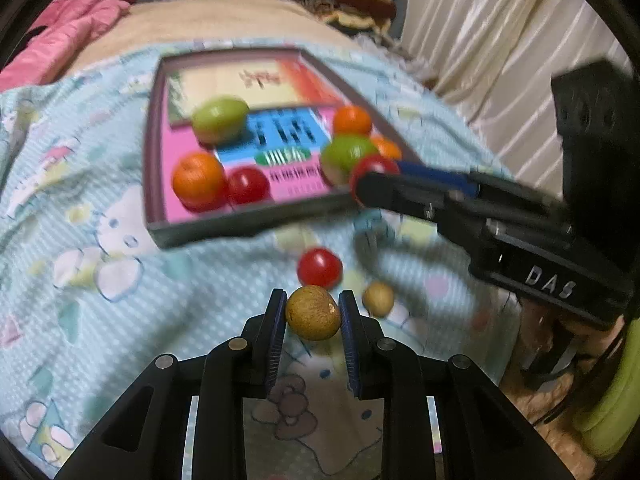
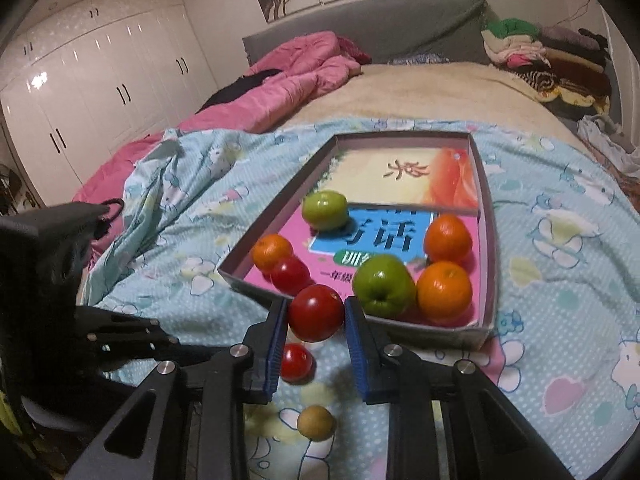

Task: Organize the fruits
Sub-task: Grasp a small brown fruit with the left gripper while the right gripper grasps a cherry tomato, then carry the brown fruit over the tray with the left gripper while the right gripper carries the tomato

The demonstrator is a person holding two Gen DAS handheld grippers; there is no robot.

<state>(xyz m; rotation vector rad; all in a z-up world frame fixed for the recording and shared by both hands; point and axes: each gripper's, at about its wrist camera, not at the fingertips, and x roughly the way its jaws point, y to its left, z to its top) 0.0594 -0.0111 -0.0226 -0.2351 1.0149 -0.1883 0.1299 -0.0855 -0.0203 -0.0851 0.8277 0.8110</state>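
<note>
So the bed [image 2: 420, 92] takes up basically everything here, with a light blue cartoon-print sheet [image 2: 560, 208] spread over the near end, and sitting on that sheet is the shallow box [image 2: 486, 216] that the fruit goes in. It already holds two green apples, a few oranges and a red one along the near-left wall. Both hands are carrying something right now. The right tool [image 2: 316, 314] is clamped on a red tomato [image 2: 316, 312], pads tight on either side of it, held just off the sheet right at the box's near wall, so the box lies straight ahead of it and slightly beyond. The left tool [image 1: 313, 312] is clamped on a brown round fruit [image 1: 313, 312], and from its camera the box sits ahead and a bit to the left, with a stretch of sheet in between. My read is the right one is clearly nearer the box and just needs to go forward over the wall and let go, ideally into the bare middle; the left has further to travel. The box's long side runs away from both tools. Still loose on the sheet: a small red tomato [image 2: 295, 362] and a little brown fruit [image 2: 316, 422], close together on the near side of the box.
</note>
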